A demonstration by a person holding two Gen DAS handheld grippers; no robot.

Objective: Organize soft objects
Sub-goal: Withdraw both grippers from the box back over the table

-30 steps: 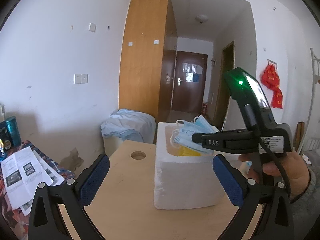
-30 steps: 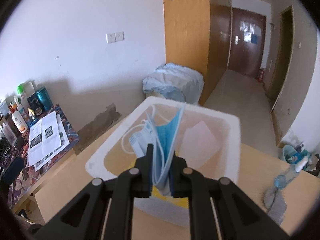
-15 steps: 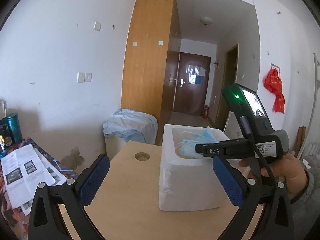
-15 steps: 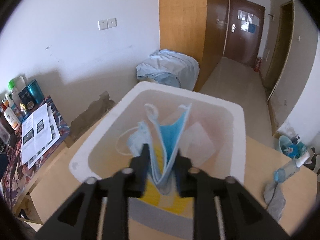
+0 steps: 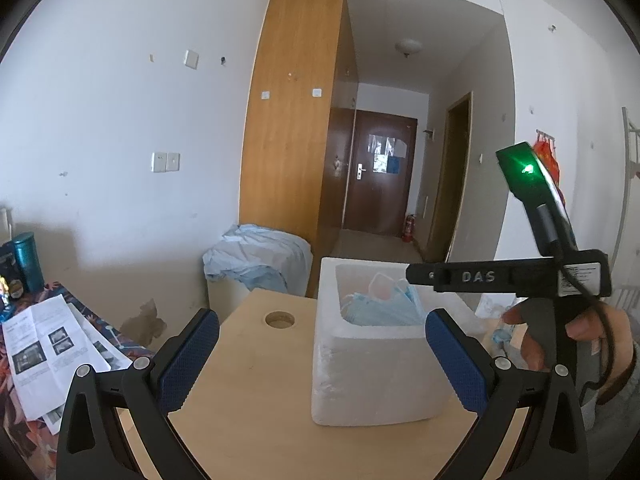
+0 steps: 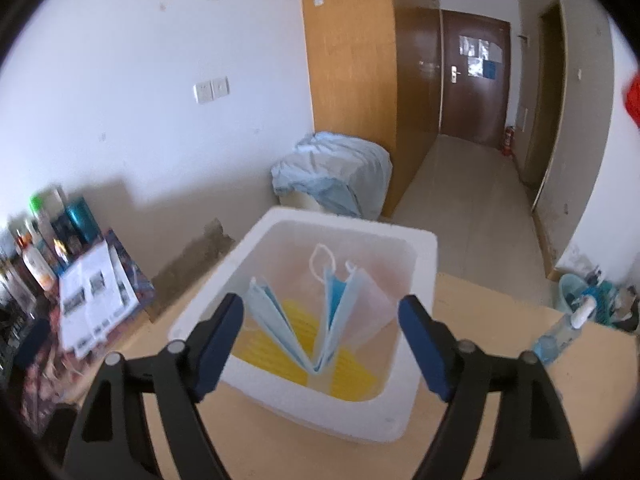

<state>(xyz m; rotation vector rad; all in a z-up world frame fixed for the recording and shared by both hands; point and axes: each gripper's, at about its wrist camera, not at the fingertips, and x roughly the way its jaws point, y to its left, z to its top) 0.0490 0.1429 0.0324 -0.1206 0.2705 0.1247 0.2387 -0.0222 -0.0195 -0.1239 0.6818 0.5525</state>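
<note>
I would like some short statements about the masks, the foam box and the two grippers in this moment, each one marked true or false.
1. The blue face masks lie inside the white foam box. True.
2. The right gripper is shut on the masks. False: its jaws stand open, above the box.
3. The left gripper holds a mask. False: it is open and holds nothing.
4. The box stands on the wooden table. True.
5. Something yellow lies at the box's bottom. True.
</note>
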